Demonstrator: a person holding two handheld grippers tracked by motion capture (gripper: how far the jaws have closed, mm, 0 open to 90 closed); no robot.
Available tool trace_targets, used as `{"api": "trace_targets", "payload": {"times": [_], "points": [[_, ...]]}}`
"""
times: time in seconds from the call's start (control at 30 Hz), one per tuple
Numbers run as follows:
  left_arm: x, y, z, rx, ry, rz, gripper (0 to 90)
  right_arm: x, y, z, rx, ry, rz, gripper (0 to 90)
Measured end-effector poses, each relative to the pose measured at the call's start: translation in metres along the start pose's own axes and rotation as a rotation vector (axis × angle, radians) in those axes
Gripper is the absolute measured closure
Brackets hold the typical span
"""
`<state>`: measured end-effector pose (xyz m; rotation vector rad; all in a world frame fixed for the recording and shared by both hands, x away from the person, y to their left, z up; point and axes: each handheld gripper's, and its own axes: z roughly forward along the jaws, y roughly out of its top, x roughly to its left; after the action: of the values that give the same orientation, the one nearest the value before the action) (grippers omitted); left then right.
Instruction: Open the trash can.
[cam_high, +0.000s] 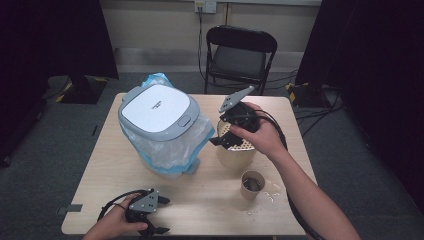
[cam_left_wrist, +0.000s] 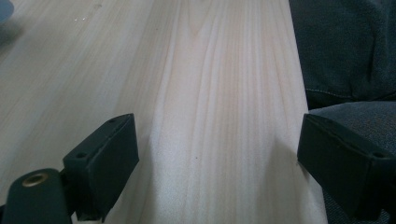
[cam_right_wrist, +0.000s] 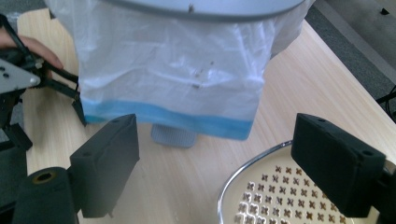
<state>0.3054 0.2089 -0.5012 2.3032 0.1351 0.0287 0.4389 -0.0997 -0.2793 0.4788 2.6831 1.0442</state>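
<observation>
**Steady over the strainer rim**

Right now the right tool (cam_high: 225, 134) hovers just above the perforated strainer (cam_right_wrist: 280, 191) that sits on a cream pot (cam_high: 235, 156), its jaws spread wide with nothing between them. In the right gripper view the strainer's metal rim curves up between the two pads, nearer the right-hand pad, and the bagged waste bin (cam_high: 160, 125) stands just beyond the tool's tips.

To do this step well, I judge the tool should drop so one pad goes inside the rim and the other outside, then pinch the thin edge squarely; a skewed bite would probably tip the strainer on the pot. Keep the tool clear of the bin's plastic liner (cam_right_wrist: 173, 79) ahead of it.

The left tool (cam_high: 145, 212) rests low on the worktop (cam_left_wrist: 196, 93), jaws also spread and empty, well apart from the right one.

Count: two tools, one strainer, one pot, one lidded bin with one liner, one paper cup (cam_high: 252, 185) to the near side of the right tool, its contents too dim to name, and one folding chair (cam_high: 240, 52) beyond the worktop.
</observation>
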Motion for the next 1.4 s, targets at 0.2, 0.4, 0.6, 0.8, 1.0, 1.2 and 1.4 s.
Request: {"api": "trace_targets", "payload": {"times": [0.2,0.4,0.6,0.8,1.0,1.2,1.4], "points": [[0.000,0.000,-0.001,0.004,0.003,0.005,11.8,-0.003,0.014,0.003,0.000,-0.009,-0.001,14.5],[0.000,0.000,-0.001,0.010,0.005,0.006,11.8,-0.005,0.029,0.003,-0.012,-0.002,-0.006,14.4],[0.000,0.000,-0.001,0.010,0.004,0.006,11.8,-0.007,0.044,0.002,-0.009,-0.020,-0.017,14.5],[0.001,0.000,-0.001,0.006,0.003,0.009,11.7,-0.010,0.054,0.005,-0.008,-0.024,-0.018,14.4],[0.001,0.000,-0.001,0.007,0.003,0.009,11.6,-0.014,0.060,0.009,-0.019,-0.032,-0.018,14.4],[0.001,0.000,-0.001,0.007,0.002,0.010,11.5,-0.016,0.065,0.014,-0.020,-0.035,-0.007,14.4],[0.000,0.000,-0.001,0.007,0.002,0.010,11.3,-0.018,0.070,0.018,-0.034,-0.034,0.006,14.5]]}}
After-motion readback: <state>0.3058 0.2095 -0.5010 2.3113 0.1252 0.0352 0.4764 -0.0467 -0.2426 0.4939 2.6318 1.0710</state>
